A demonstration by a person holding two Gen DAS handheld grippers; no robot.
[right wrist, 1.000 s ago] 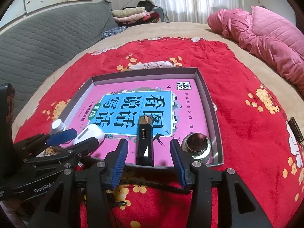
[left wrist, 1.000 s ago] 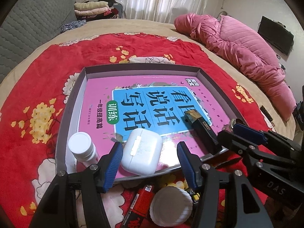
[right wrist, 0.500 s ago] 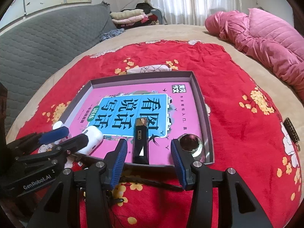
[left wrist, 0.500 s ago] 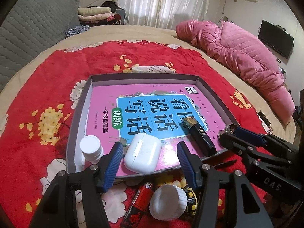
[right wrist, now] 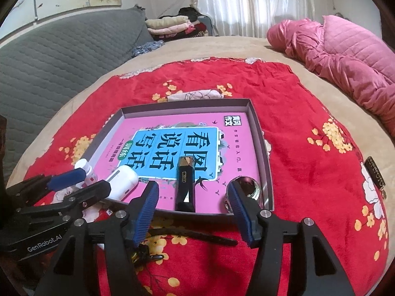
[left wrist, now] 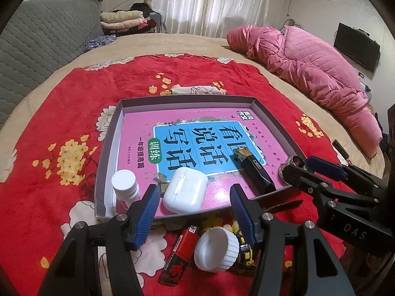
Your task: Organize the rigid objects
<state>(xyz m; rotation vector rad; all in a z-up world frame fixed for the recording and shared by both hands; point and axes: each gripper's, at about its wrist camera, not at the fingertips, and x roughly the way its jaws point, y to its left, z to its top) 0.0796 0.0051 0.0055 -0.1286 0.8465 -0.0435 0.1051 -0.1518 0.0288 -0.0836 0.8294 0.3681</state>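
White cap (left wrist: 217, 249): on blanket just short of tray (left wrist: 108, 145), beneath and ahead of left gripper (left wrist: 195, 209), jaws spread, empty; right gripper (right wrist: 193, 207) likewise spread, farther off.

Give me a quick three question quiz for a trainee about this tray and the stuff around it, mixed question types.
1. True or false: the white earbud case lies inside the tray.
2. Which lies outside the tray? A) white bottle B) red lighter C) black box
3. Fill in: both the left gripper and the right gripper are ____.

Key: 1 true; 2 B; 3 open
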